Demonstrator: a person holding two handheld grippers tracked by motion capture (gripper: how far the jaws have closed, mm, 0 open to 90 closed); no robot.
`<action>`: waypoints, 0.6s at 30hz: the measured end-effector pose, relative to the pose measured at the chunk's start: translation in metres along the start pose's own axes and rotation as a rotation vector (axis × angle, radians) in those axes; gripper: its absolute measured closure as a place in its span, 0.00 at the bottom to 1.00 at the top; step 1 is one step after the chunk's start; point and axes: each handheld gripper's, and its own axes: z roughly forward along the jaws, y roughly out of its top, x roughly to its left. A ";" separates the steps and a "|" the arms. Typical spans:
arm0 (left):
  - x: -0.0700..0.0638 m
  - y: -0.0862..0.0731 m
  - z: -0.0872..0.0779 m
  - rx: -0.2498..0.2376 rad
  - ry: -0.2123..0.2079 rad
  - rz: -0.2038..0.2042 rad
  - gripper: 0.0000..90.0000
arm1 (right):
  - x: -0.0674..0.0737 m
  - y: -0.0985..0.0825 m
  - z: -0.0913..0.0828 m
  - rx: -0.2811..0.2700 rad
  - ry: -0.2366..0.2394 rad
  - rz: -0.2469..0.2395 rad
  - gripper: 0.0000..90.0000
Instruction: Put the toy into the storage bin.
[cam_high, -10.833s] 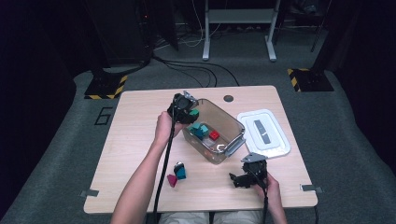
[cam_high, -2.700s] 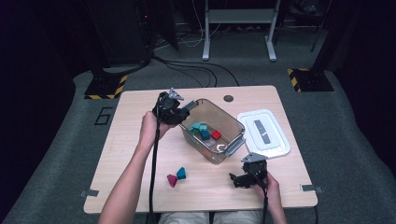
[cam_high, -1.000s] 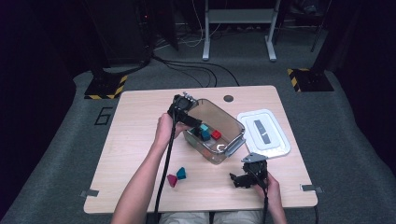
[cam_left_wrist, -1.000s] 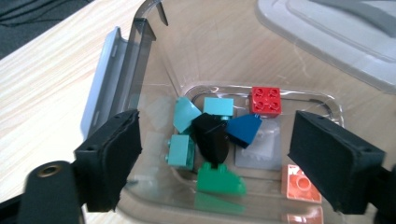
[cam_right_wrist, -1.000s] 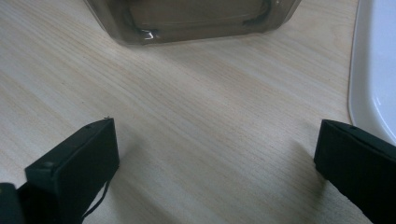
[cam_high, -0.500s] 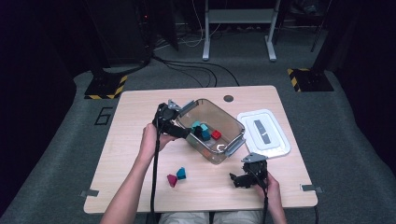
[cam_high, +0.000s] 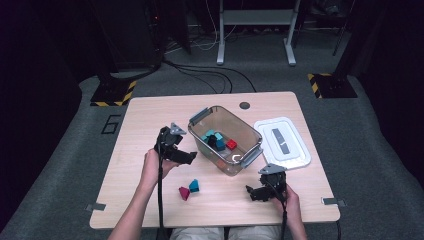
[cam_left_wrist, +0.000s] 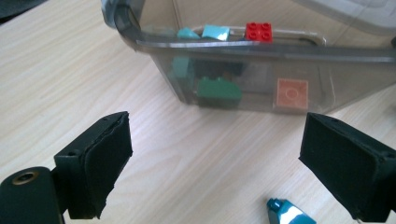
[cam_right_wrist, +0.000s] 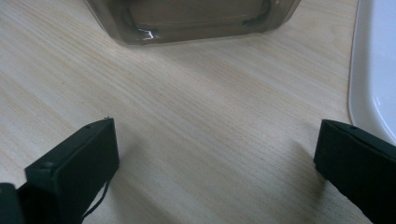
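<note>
While both forearms reach in from the near edge of the light wooden table (cam_high: 150, 120), the left gripper (cam_high: 186, 157) hangs just off the left wall of the clear plastic bin (cam_high: 248, 141), jaws spread wide and nothing between them. From the left gripper view, those two black jaws frame bare wood, and the bin's grey-rimmed side stands straight ahead, close but not touching. Inside the bin there's a red studded brick (cam_left_wrist: 258, 31) up near the far wall, two pale teal blocks (cam_left_wrist: 215, 32) beside it, a dark green brick (cam_left_wrist: 217, 88) seen through the wall low down, and an orange square piece (cam_left_wrist: 292, 94) to its right. A teal block (cam_left_wrist: 286, 212) with a shiny face pokes in at the bottom edge of that view, just inside the right-hand jaw. From the high view, that teal block sits on the table beside a dark red wedge (cam_high: 184, 192), the pair close together, nearer the person than the bin and between the two hands. Over on the other side, the right gripper (cam_high: 252, 191) rests low near the table's front edge, jaws also held wide apart, gripping nothing; its own view shows open wood grain between them, the bin's near corner ahead. The white lid (cam_high: 290, 155) lies flat on the table to the right of the bin, its edge curving in at the right of the right gripper view
</note>
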 end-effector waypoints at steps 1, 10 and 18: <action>0.000 -0.003 0.000 0.001 -0.002 0.002 0.10 | 0.000 0.000 0.000 0.000 0.000 0.000 0.00; -0.005 -0.033 0.004 0.029 -0.015 -0.015 0.10 | 0.000 0.000 0.000 0.000 0.000 0.000 0.00; -0.010 -0.059 0.012 0.065 -0.032 -0.033 0.10 | 0.000 0.000 0.000 0.000 0.000 0.000 0.00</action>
